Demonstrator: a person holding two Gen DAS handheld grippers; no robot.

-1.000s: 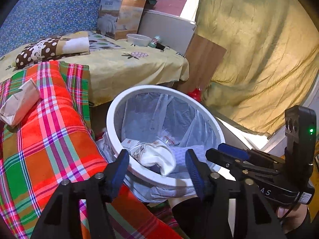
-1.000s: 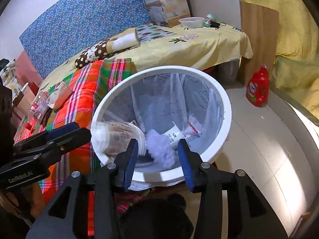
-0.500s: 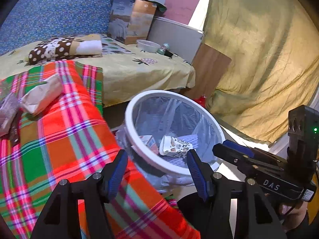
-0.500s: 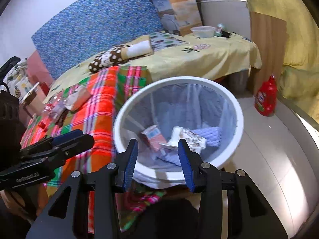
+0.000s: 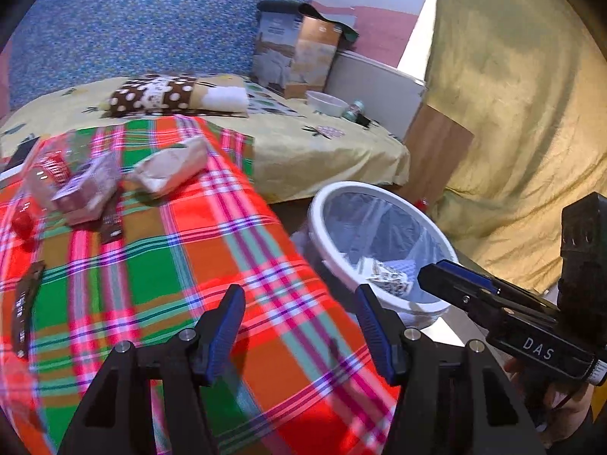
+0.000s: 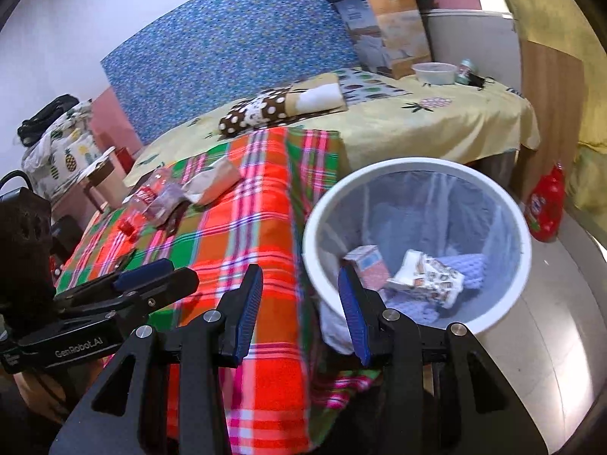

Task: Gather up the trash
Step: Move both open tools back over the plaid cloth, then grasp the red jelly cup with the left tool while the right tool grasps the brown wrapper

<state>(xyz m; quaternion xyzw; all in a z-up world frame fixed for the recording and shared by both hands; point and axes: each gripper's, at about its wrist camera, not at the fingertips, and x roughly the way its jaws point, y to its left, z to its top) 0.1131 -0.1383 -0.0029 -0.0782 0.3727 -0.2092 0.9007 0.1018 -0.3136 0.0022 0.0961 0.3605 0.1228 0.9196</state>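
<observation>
Left gripper [image 5: 297, 326]: fingers spread wide, empty, above the plaid blanket [image 5: 212, 265].
Right gripper [image 6: 299, 313]: fingers likewise parted, holding nothing, at the blanket's edge.
White lined bin [image 6: 489, 189]: on the floor at 3 o'clock of the blanket; contains a small carton [image 6: 366, 265] and a printed crumpled wrapper [image 6: 428, 278].
Remaining trash: tan paper bag [image 5: 170, 168], clear plastic packet [image 5: 83, 189], red cap [image 5: 22, 223], dark wrappers [image 5: 22, 303], clustered toward 10 o'clock.
Risk: the flat dark wrappers lie flush on soft cloth; a pinch may snag the blanket and drag neighbouring litter, or slip off.
</observation>
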